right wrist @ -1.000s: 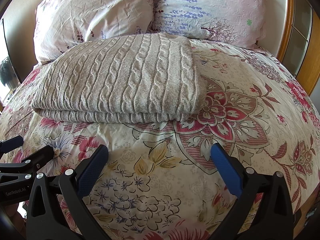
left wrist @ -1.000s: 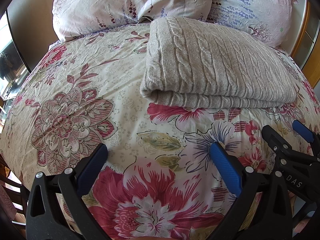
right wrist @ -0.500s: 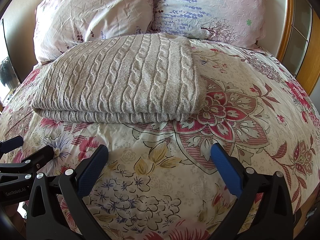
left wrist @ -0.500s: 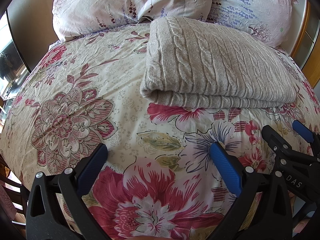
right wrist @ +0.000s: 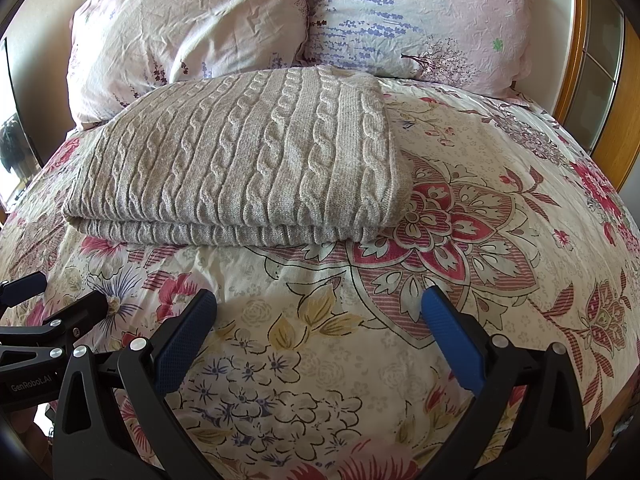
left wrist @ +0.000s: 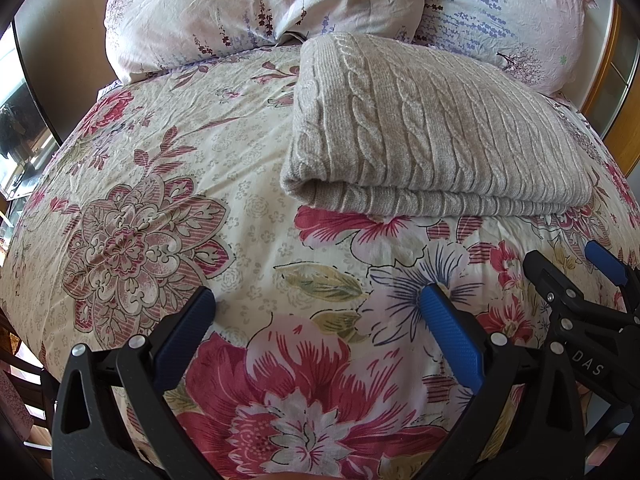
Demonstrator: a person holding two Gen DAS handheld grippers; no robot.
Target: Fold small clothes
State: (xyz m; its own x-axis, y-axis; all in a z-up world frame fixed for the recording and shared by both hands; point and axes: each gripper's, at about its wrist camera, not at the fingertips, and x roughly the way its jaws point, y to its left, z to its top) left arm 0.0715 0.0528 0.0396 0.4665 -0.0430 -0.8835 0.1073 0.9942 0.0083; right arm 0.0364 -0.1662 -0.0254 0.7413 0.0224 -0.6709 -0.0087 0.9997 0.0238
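A folded grey cable-knit sweater (left wrist: 432,136) lies centre frame on the floral bedspread (left wrist: 160,184); bare bedspread surrounds it; left gripper (left wrist: 316,312) and right gripper (right wrist: 318,312) gape empty.

There is one folded grey cable-knit sweater (left wrist: 436,136) on one bed with a floral cover (left wrist: 168,184), two pillows, a pink one (right wrist: 188,32) and a lavender-print one (right wrist: 420,20), and two hand-held grippers, left (left wrist: 316,312) and right (right wrist: 318,310).
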